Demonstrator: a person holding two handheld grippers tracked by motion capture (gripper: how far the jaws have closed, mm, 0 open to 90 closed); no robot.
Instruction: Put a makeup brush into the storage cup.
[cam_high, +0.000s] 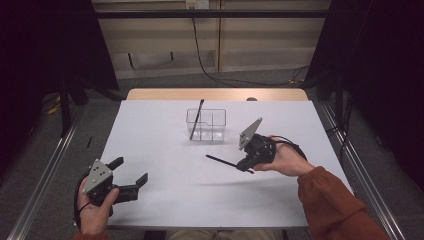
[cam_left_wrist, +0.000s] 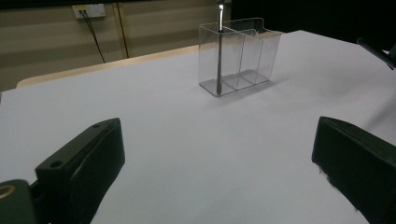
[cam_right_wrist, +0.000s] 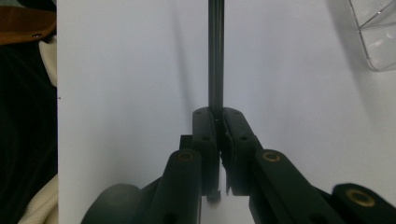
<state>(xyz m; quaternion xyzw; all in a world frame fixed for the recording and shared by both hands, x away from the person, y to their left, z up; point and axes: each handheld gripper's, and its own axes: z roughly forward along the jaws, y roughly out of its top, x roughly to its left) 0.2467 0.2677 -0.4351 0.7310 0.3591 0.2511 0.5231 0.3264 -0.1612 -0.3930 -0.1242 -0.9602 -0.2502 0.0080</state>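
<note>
The white counter (cam_high: 165, 200) carries one clear organiser (cam_high: 206, 125) with three compartments, set toward the far middle within reach of both hands. One dark stick (cam_high: 196, 119) already leans in its left compartment, top end above the rim. The left gripper (cam_high: 131, 176) rests at the near left corner, jaws spread wide and empty, apparently just waiting out of the way. The right gripper (cam_high: 244, 165), just right of the organiser and lifted off the surface, has its jaws closed tight on a second thin black stick (cam_high: 222, 161), pinched near one end so the long free end juts out leftward, probably for lowering into a compartment.
</note>
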